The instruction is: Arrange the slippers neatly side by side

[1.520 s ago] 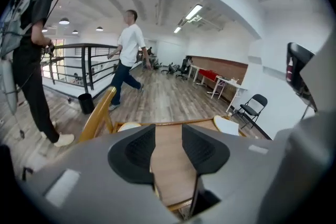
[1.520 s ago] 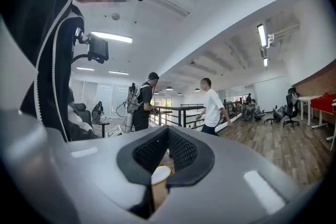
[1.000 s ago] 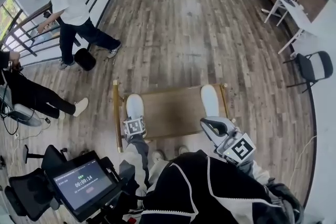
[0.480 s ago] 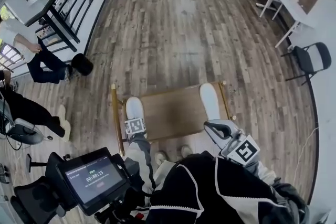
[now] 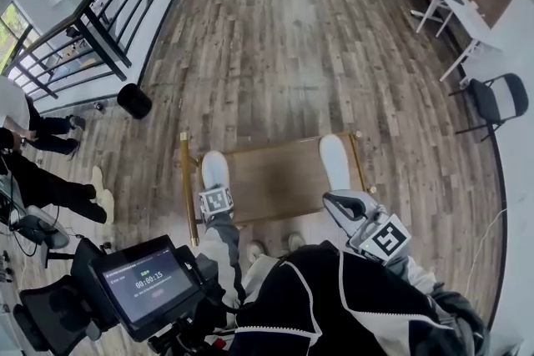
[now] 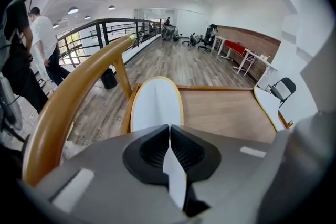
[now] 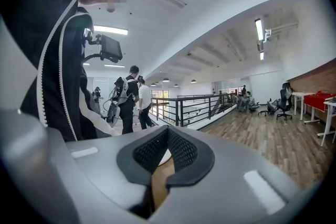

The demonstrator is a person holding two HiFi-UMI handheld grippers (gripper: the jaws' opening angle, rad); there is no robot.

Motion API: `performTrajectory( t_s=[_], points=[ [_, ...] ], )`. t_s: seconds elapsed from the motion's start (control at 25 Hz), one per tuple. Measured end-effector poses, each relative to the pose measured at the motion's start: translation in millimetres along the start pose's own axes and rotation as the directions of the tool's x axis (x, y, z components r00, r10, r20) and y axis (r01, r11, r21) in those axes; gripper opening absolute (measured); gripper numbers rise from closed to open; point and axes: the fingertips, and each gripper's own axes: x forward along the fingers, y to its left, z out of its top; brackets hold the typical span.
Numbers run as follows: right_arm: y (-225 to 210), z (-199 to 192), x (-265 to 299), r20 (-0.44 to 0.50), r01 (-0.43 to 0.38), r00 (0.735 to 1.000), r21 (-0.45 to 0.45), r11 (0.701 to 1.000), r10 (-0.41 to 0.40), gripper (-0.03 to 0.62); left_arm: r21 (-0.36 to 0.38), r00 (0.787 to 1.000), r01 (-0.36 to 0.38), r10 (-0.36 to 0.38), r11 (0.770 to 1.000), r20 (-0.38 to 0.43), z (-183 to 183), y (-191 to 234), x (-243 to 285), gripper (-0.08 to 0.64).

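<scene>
The left slipper [image 5: 214, 169], thin, flat and white with a pale yellow rim, lies at the left end of a low brown wooden table [image 5: 275, 178]. The right slipper [image 5: 335, 159], its white match, lies at the right end, well apart from it with bare wood between them. The left gripper [image 6: 169, 132] has just been closing its jaws. They now stand pinched together with a sliver of the left slipper's heel edge caught between the pads. That reads as the grasp being made, so this slipper looks ready to be drawn across toward its partner; the pairing itself is not yet done. The right gripper [image 5: 334, 198] hovers near the right slipper's heel, its jaws fully together with nothing in them.

Both slippers lie lengthwise from the table's near edge to its far edge, toes away from the person and heels nearest the grippers. Their long axes run roughly parallel, so a sideways slide with little turning should be enough. A curved brass-coloured rail [image 6: 68, 107] borders the table just beside the left slipper.
</scene>
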Motion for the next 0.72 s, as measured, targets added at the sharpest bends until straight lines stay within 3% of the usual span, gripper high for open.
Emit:
performTrajectory(
  t_s=[0.2,0.36,0.52,0.72],
  points=[
    [-20.3,-7.7,7.8,0.0,-0.014,1.0,0.027,1.0,0.014,-0.006,0.003,0.994,0.055,-0.055,0.999,0.094,34.4,-27.6,-16.4,0.023],
    [-34.4,-16.9,14.8,0.005,-0.003,1.0,0.043,0.999,0.003,-0.006,0.02,0.974,0.112,-0.113,0.994,0.196,62.8,-56.5,-44.3,0.023],
    [-46.8,-23.4,30.2,0.009,-0.014,1.0,0.01,1.0,0.014,-0.006,0.025,0.931,0.188,-0.186,0.982,0.314,93.3,-84.7,-75.4,0.023],
    [-43.8,-18.6,36.9,0.031,-0.041,0.999,0.012,0.999,0.041,-0.006,0.056,0.847,0.281,-0.274,0.958,0.455,118.6,-117.1,-144.5,0.023]
  ],
)
